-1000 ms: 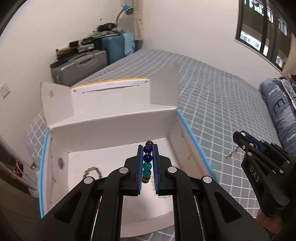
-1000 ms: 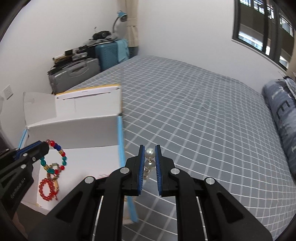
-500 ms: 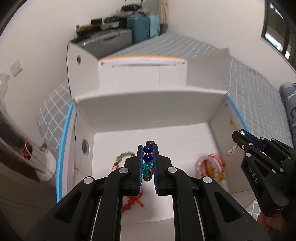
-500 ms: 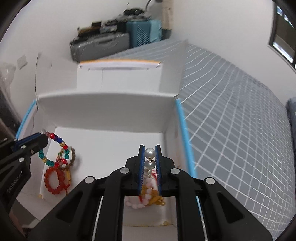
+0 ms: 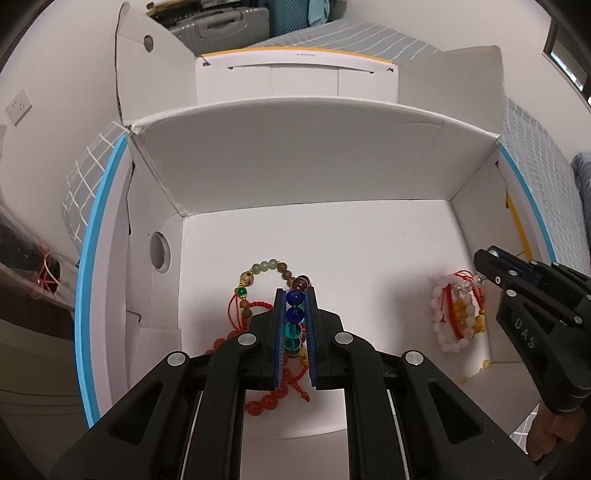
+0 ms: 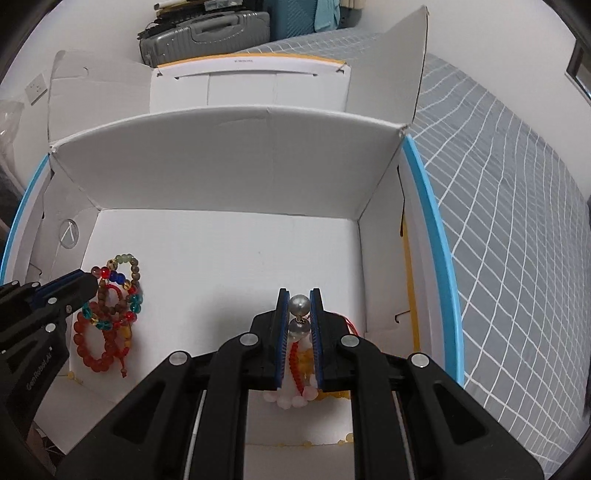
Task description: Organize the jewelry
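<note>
Now both hand-held grippers [image 5: 294,295] [image 6: 299,295] have dropped over the box [image 5: 295,155].

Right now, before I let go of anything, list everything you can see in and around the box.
white cardboard box: one, white with blue edging, flaps open, on the bed
multicoloured bead bracelet: one, blue, teal and dark red beads, in the left hand-held gripper
pearl piece: one, grey-white, in the right hand-held gripper
bracelet pile: several, red, brown and green, box floor left
pink and yellow bracelets: a few, box floor right
bedspread: one, grey checked
suitcase: one grey, behind the box
left hand-held gripper: black, shut
right hand-held gripper: black, shut
</note>
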A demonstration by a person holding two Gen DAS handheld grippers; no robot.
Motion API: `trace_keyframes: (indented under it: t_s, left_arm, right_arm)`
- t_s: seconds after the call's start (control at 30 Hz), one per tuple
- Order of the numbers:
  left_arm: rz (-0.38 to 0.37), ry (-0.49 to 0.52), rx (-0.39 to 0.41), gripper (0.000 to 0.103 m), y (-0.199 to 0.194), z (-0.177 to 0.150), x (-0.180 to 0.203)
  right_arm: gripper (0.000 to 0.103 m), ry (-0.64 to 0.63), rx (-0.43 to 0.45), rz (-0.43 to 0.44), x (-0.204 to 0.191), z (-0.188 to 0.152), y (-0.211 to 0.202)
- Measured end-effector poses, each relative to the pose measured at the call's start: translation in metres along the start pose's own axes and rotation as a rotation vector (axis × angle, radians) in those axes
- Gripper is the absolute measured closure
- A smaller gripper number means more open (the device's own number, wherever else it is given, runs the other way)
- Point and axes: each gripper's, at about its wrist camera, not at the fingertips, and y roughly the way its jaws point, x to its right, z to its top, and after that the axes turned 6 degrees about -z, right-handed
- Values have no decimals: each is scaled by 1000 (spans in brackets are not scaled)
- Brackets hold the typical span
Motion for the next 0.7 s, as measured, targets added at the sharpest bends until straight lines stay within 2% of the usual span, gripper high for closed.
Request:
trace_keyframes:
  t_s: [0.2,0.23,0.27,0.3,0.37,0.43,0.5,0.7]
  left_arm:
    - [4,12,10,91,-2,-2,1]
    - [4,12,7,90,-2,-2,2]
    - [5,12,8,86,-2,-2,2]
    - [4,6,14,75,-5,-2,2]
    - [5,3,31,65,-10,-2,2]
    - [7,2,50,55,-19,-5,2]
    - [7,7,65,38,-27,-7,3]
    - [-2,18,158,18,-65,-23,5]
  right_arm:
    - [92,-5,-9,18,0,0,0]
    - [88,-4,-9,17,0,0,0]
    - [84,-1,-4,20,1,0,-1]
    - [77,6,0,22,2,0,-2]
    - [68,14,16,18,4,1,-6]
    - [52,25,44,17,7,0,-14]
    - [41,35,68,16,9,-2,-24]
    - [18,86,148,19,25,-15,-65]
